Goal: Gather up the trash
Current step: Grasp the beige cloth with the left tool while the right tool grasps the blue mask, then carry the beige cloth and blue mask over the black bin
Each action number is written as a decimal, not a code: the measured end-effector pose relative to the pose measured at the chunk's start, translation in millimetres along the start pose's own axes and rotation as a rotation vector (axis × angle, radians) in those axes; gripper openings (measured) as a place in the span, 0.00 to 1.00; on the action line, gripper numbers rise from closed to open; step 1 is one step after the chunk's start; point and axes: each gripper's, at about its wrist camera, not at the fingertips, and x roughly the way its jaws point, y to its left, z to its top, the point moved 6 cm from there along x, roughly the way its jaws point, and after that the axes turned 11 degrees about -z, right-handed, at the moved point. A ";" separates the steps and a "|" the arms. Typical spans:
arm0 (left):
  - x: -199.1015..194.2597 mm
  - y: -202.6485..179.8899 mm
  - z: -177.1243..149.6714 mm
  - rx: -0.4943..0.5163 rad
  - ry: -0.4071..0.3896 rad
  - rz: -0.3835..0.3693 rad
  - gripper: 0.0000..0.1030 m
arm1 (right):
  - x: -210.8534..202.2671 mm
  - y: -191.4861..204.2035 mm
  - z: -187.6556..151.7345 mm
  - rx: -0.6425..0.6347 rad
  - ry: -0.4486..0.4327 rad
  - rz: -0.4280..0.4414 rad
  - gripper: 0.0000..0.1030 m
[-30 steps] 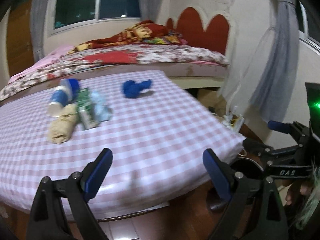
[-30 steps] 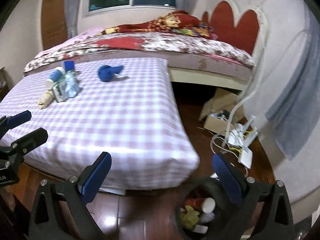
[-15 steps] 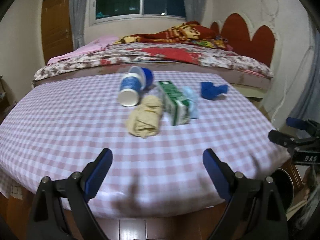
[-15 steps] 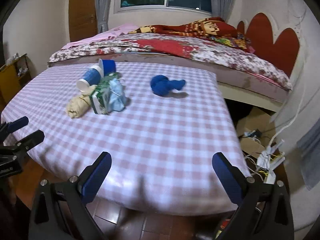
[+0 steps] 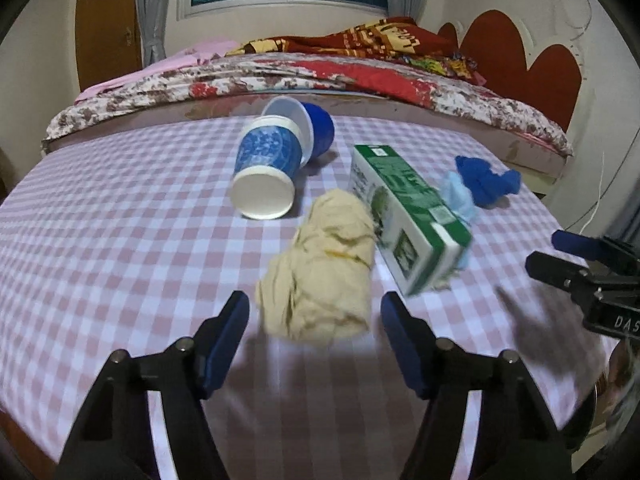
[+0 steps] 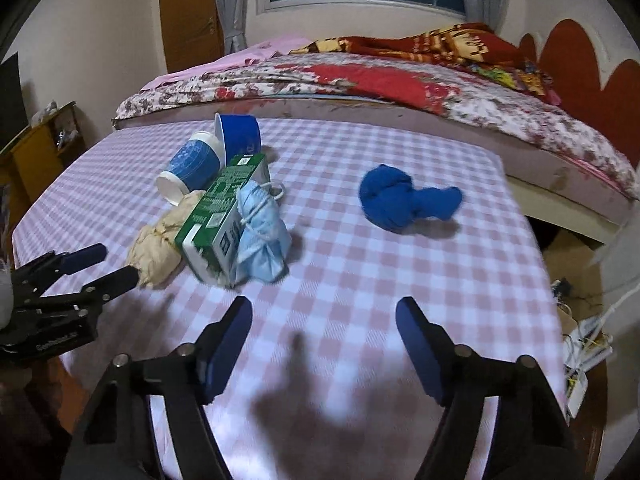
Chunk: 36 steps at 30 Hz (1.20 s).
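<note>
While both grippers tilt steeply down toward the checked mattress (image 5: 120, 240), their jaws are closing, and neither has anything pressed between its pads. The left gripper (image 5: 314, 330) has the beige crumpled wad (image 5: 320, 276) just ahead of its fingertips, its near edge lying in the gap between the blue pads (image 5: 232, 332), which do not touch it; this gripper grasps nothing. The wad is soft and creased, bunched with a thin yellow band. Touching its right side lies a green and white carton (image 5: 408, 216), a long box with sharp edges and a glossy printed skin, on its side. Beyond the carton a pale blue crumpled mask (image 5: 460, 196) presses against it. Further ahead and slightly left a blue patterned paper cup (image 5: 266, 172) lies on its side, white base towards the gripper, nested against a second, plain blue cup (image 5: 320, 132).

The right gripper (image 6: 324, 328) hangs over bare pink and white cloth, jaws empty. Ahead and to its right, well apart from the other trash, sits a knotted blue cloth ball (image 6: 400, 200), matte and lumpy with a short tail. Ahead and to its left is the cluster of carton, mask with white ear loops, wad and cups. At the far left edge of its view the left gripper's black frame reaches toward the wad.
</note>
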 end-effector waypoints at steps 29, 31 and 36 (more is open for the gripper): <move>23.6 0.9 16.5 -0.003 0.047 -0.064 0.22 | 71.7 53.3 31.6 -0.054 0.065 0.148 0.14; 19.3 2.1 16.3 -0.002 0.038 -0.063 0.22 | 66.7 51.3 30.2 -0.055 0.054 0.140 0.13; 4.0 0.9 14.9 0.010 0.014 -0.049 0.22 | 47.0 37.3 28.1 -0.040 0.014 0.107 0.11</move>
